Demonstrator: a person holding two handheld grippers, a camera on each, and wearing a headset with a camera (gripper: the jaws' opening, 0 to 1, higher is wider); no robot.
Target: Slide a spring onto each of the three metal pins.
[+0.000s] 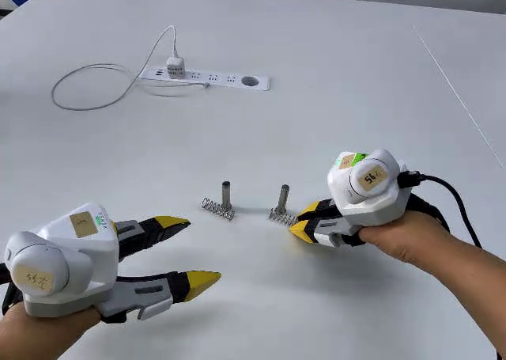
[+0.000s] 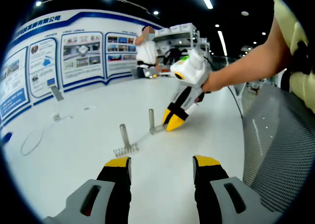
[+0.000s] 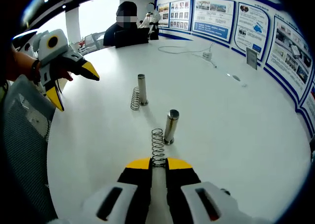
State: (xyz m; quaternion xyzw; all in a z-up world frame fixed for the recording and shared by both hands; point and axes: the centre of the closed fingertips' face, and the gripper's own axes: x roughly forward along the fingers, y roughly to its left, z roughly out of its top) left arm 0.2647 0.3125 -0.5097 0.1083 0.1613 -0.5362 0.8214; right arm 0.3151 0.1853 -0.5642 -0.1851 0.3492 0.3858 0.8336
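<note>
Spread, empty left gripper (image 1: 198,251) nearest. Pinching end of right spring (image 3: 157,145) with right gripper (image 3: 157,164), beside right pin (image 3: 171,126). Left spring (image 1: 217,209) lying by left pin (image 1: 226,194). Nothing threaded yet.

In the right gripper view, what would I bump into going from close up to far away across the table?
Right tool → near spring, its end between the tool's tips → near pin → far pin → charger.

Two upright pins (image 1: 226,194); springs (image 1: 217,209) lying beside
</note>
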